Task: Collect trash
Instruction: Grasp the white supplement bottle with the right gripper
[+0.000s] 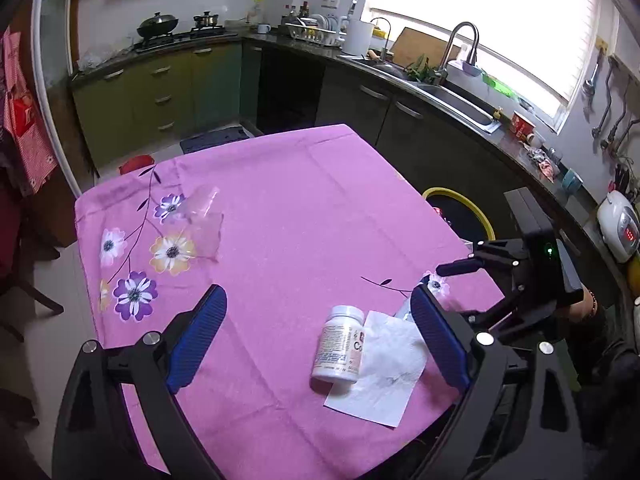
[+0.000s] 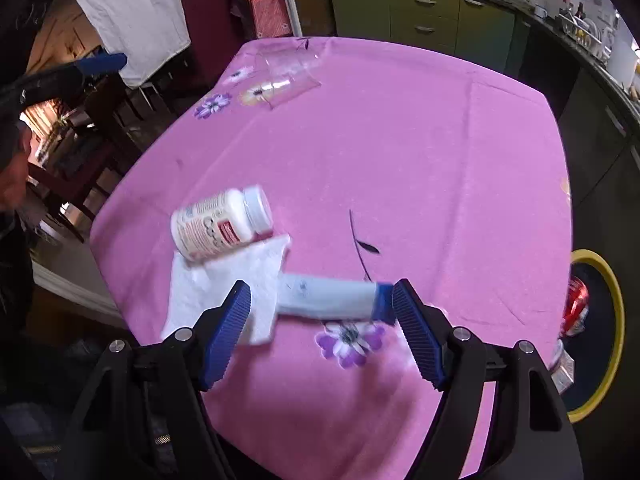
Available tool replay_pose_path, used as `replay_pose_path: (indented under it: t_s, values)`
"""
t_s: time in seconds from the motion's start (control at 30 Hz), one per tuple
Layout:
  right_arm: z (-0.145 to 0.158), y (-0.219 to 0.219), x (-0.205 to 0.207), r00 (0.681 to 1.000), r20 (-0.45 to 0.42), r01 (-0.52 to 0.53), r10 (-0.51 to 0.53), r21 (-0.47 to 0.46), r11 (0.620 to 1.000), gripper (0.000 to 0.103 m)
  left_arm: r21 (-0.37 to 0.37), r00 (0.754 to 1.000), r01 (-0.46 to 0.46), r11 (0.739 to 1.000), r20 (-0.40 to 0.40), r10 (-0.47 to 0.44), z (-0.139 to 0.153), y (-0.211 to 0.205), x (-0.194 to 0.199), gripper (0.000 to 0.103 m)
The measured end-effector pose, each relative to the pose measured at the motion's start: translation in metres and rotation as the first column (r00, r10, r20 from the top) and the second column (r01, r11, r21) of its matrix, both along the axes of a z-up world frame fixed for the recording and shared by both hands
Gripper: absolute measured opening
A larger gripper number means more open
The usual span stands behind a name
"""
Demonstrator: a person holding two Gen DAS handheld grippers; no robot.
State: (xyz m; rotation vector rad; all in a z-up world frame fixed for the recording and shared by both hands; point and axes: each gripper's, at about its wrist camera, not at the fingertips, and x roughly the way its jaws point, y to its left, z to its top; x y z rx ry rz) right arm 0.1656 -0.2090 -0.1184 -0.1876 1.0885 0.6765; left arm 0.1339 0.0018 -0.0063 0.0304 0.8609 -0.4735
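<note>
Your right tongs (image 2: 322, 300) stand wide apart with nothing clamped; the pale tube with the blue cap (image 2: 332, 296) lies crosswise in the gap between the pads, cap end near the right-hand pad, though whether that pad touches it is hard to tell through the blur. Your left tongs (image 1: 318, 314) gape open too, empty, hovering over the white pill bottle (image 1: 340, 346), which lies on its side at about 5 o'clock on the desk (image 1: 300, 208), half on the white paper napkin (image 1: 384, 372). A piece of clear plastic packaging (image 1: 200, 224) sits well apart at roughly 10 o'clock on the pink cloth. The yellow-rimmed bin (image 2: 600, 332) waits off the desk's edge at 3 o'clock in the right wrist view, with some trash already inside.

The step in hand looks like picking the tube. Lower your right tongs until the pads straddle the tube's body rather than the cap, since the cap end is narrow and could slip. Keep clear of the napkin edge under the left pad, or you will drag it along. Close squarely, lift straight, then swing to the bin. Let the left tongs take the bottle across its barrel, not its ends
</note>
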Motion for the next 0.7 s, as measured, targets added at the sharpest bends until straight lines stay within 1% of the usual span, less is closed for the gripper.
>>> replay_pose_path:
  t_s: [0.03,0.07,0.1,0.13,0.2,0.23,0.33,0.47,0.7]
  values:
    - [0.002,0.007,-0.002,1.0,-0.002,-0.029,0.03,0.019,0.999,0.074,-0.004,1.0,-0.004,1.0,0.0,0.004,0.0,0.0,-0.001,0.089]
    - [0.004,0.02,-0.004,0.997,0.004,-0.08,0.08,0.041,0.996,0.075,-0.009,1.0,-0.007,1.0,0.001,0.007,0.0,0.003,-0.002,0.089]
    - [0.005,0.03,-0.007,0.993,0.016,-0.116,0.115,0.049,0.992,0.082,-0.012,1.0,-0.011,1.0,0.002,0.011,0.001,0.004,-0.002,0.089]
    - [0.005,0.043,-0.009,0.987,0.042,-0.154,0.153,0.046,0.987,0.087,-0.015,1.0,-0.015,1.0,0.004,0.015,0.001,0.005,-0.002,0.089]
    - [0.001,0.066,-0.009,0.976,0.08,-0.205,0.203,0.009,0.979,0.089,-0.016,1.0,-0.017,1.0,0.003,0.017,0.002,0.006,-0.003,0.089]
    - [-0.002,0.075,-0.007,0.974,0.081,-0.213,0.213,-0.008,0.977,0.089,-0.013,1.0,-0.016,1.0,0.005,0.016,0.003,0.007,-0.004,0.089]
    - [-0.01,0.096,0.001,0.969,0.06,-0.239,0.238,-0.006,0.971,0.091,-0.009,1.0,-0.02,1.0,0.008,0.02,0.004,0.011,-0.007,0.089]
    - [-0.021,0.112,0.011,0.968,0.042,-0.245,0.247,-0.037,0.969,0.091,-0.013,0.999,-0.033,0.999,0.009,0.033,0.003,0.021,-0.011,0.089]
    - [-0.038,0.128,0.013,0.965,0.047,-0.254,0.259,-0.098,0.962,0.091,-0.01,0.999,-0.052,0.999,-0.001,0.052,-0.003,0.033,-0.014,0.089]
